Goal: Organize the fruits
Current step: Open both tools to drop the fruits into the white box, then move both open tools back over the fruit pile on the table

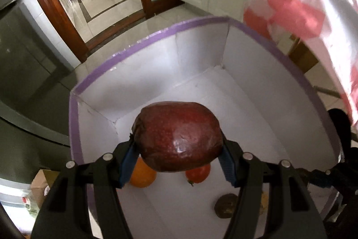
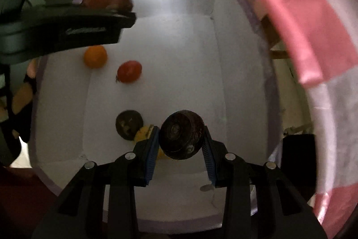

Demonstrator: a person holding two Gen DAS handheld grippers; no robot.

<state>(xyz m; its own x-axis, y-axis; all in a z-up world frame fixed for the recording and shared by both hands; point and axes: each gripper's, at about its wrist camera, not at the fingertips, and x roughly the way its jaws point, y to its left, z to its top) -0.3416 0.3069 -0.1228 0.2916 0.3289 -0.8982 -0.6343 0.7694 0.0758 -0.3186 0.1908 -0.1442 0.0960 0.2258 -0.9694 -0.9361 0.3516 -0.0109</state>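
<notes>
Gripping a dark red apple (image 1: 179, 138), your left gripper (image 1: 177, 156) had its blue pads (image 1: 127, 167) clenched on the fruit's two sides, so the apple filled the gap between the fingers. It hung above the floor of the white box (image 1: 201, 53) with the purple rim. Straight below the fingers lay an orange (image 1: 143, 176) and a red tomato (image 1: 198, 173), with a brown round fruit (image 1: 226, 205) farther toward your right finger.

Your right gripper (image 2: 181, 147) was likewise clamped on a dark round fruit (image 2: 182, 134), pads (image 2: 152, 153) pressing both flanks, held over the near end of the same box. Just off its left finger sat the brown fruit and a yellow piece (image 2: 144, 132); the orange and tomato lay well ahead and to the left. A pink and white plastic bag (image 2: 308, 37) hung beyond the right finger.

Judging by this, both loads needed only to go straight down. The right hand seemed nearer the floor, and bare floor lay ahead of both fingers.
</notes>
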